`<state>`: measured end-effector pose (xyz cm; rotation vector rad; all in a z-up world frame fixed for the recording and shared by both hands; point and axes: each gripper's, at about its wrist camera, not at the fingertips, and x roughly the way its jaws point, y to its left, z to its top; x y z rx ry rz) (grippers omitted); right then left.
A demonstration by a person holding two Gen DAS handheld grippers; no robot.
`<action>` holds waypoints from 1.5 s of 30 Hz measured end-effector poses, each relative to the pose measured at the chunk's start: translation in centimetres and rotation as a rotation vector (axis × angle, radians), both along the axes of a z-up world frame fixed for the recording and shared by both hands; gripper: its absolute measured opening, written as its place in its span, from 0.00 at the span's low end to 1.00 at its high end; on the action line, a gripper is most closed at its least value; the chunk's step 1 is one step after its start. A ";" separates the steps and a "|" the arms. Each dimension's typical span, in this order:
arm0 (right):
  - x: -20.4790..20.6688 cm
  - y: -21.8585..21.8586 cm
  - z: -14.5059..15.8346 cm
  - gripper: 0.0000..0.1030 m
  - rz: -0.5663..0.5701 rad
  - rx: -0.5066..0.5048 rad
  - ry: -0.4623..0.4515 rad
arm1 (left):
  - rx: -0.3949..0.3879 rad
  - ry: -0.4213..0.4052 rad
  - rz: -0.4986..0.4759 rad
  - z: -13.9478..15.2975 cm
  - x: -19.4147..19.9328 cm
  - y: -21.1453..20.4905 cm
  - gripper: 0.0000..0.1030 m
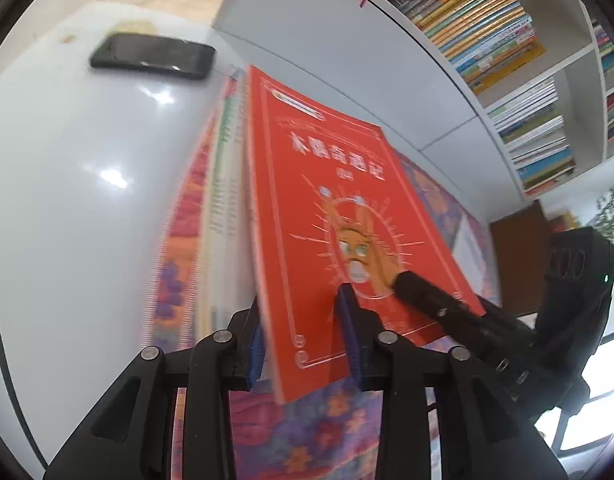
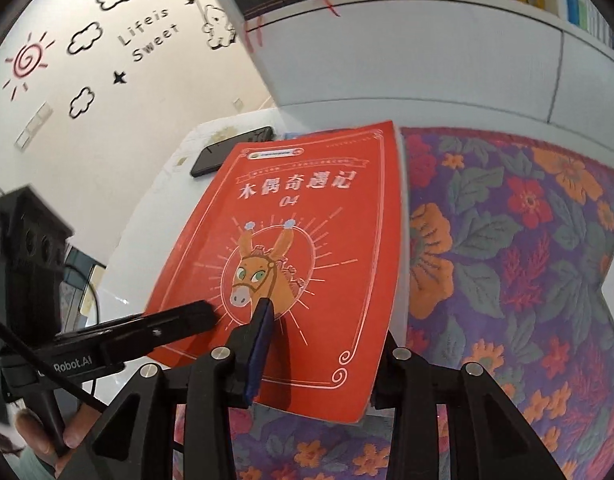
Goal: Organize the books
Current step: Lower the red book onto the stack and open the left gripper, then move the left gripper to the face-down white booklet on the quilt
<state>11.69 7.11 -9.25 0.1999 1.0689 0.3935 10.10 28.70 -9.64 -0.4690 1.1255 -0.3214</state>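
Observation:
A red book (image 1: 331, 208) with a donkey on its cover stands on edge, leaning against several other books (image 1: 223, 168) on a floral cloth (image 1: 307, 432). My left gripper (image 1: 303, 332) is shut on the red book's lower edge, one blue pad on each side. In the right wrist view my right gripper (image 2: 319, 348) is shut on the same red book (image 2: 303, 240), with a blue pad (image 2: 263, 320) on the cover and the other finger behind it. The right gripper's finger (image 1: 431, 296) also touches the cover in the left view.
A black phone (image 1: 153, 56) lies on the white table (image 1: 67, 184) beyond the books. A white bookshelf (image 1: 507, 40) full of books stands behind. The floral cloth (image 2: 527, 240) covers the table to the right. A decorated wall (image 2: 87, 52) is at left.

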 end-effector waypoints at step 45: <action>-12.1 -18.8 4.8 0.53 -0.235 0.032 0.019 | 0.159 -0.113 -0.346 6.3 -7.5 -22.1 0.30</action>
